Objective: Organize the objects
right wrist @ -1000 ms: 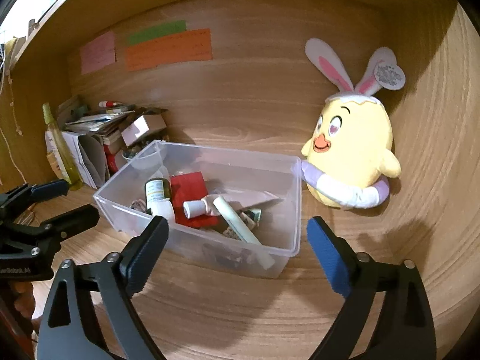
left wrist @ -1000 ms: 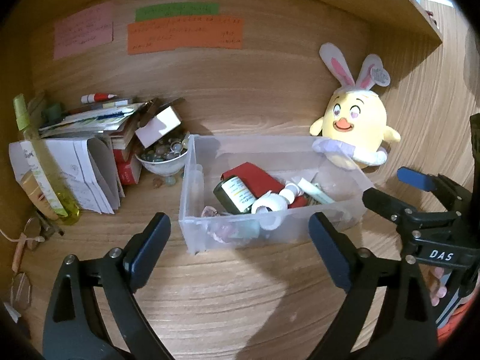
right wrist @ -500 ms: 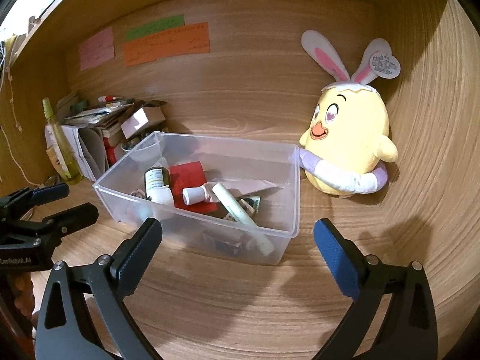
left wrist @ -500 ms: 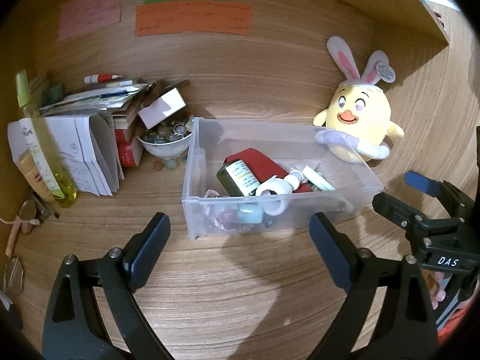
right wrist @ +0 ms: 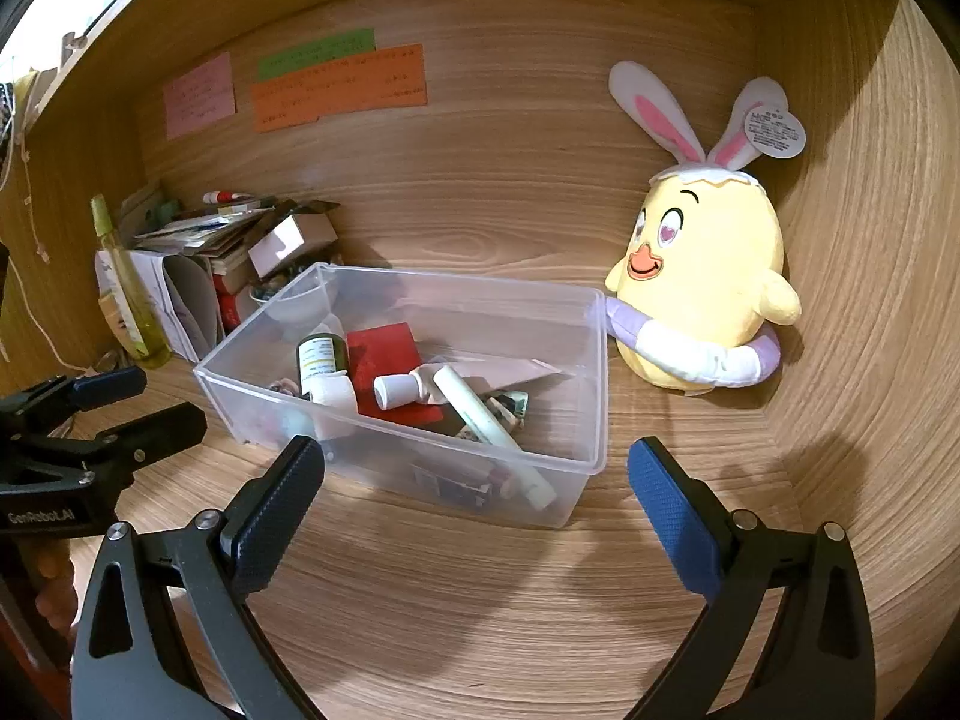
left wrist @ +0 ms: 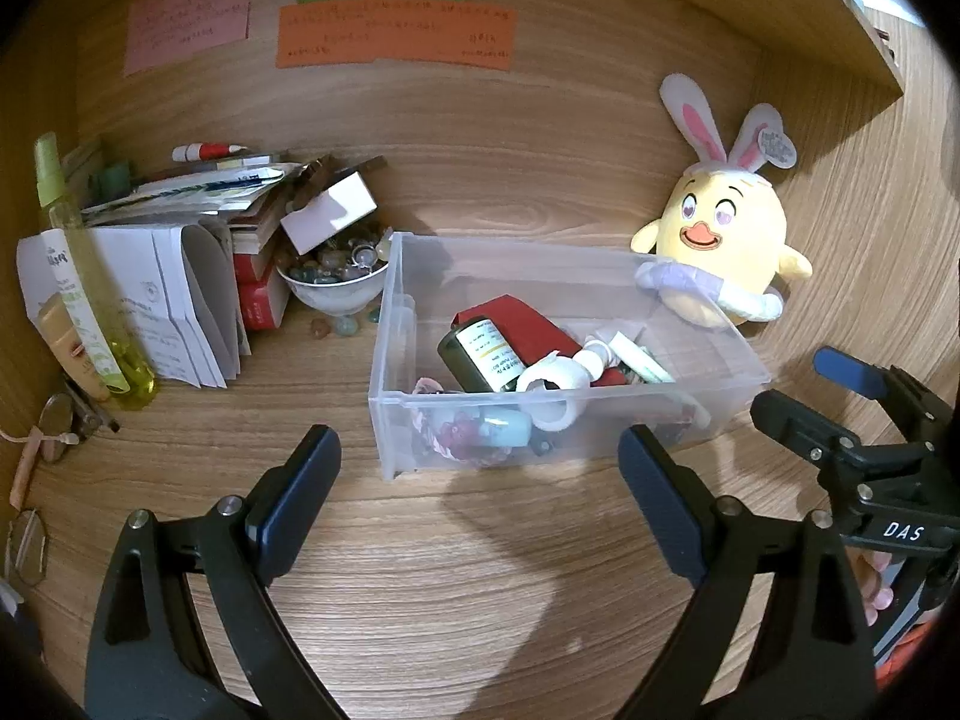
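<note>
A clear plastic bin (left wrist: 690, 387) (right wrist: 591, 360) stands on the wooden desk, holding a dark medicine bottle (left wrist: 480, 354) (right wrist: 321, 357), a red card (right wrist: 384, 354), white tubes (right wrist: 483, 420) and small items. My left gripper (left wrist: 480, 498) is open and empty, a short way in front of the bin. My right gripper (right wrist: 474, 504) is open and empty, in front of the bin's near right corner. It also shows at the right edge of the left wrist view (left wrist: 828, 402). A yellow chick plush (left wrist: 720, 246) (right wrist: 702, 282) with rabbit ears sits behind the bin's right end.
At the left stand a stack of books and papers (left wrist: 180, 252), a white bowl of stones (left wrist: 333, 282), a small white box (left wrist: 330, 213) and a green spray bottle (left wrist: 78, 276). Glasses (left wrist: 36, 480) lie at the far left. Coloured notes (left wrist: 396, 36) hang on the back wall.
Both grippers have drawn back a little from the bin and stay open. The bin and the plush have not moved.
</note>
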### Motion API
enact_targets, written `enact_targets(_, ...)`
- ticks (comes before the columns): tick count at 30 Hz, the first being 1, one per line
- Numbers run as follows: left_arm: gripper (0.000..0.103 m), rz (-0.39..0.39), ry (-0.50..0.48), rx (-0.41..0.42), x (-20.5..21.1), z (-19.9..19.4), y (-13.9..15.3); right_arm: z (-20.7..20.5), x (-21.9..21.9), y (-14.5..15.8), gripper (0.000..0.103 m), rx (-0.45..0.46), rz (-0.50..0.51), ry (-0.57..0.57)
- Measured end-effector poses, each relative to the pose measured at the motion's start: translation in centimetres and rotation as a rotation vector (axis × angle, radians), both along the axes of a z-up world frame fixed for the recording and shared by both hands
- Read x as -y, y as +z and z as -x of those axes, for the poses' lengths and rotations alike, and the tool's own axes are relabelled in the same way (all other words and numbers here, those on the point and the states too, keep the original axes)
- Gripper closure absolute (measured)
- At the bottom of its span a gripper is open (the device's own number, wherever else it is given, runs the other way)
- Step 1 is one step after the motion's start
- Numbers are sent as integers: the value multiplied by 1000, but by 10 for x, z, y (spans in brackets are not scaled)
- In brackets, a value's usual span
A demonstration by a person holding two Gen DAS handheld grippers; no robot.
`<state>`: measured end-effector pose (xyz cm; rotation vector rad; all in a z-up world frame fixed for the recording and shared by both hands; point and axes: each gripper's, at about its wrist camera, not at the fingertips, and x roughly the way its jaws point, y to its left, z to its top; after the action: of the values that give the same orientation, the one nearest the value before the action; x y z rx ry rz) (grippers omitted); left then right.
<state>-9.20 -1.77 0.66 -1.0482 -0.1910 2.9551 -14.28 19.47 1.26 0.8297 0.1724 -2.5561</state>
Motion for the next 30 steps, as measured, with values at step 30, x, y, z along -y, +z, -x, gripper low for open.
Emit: enact_targets(30,8,-2,-18,6,-2,3,-2,1,0,1,2,3,1,3)
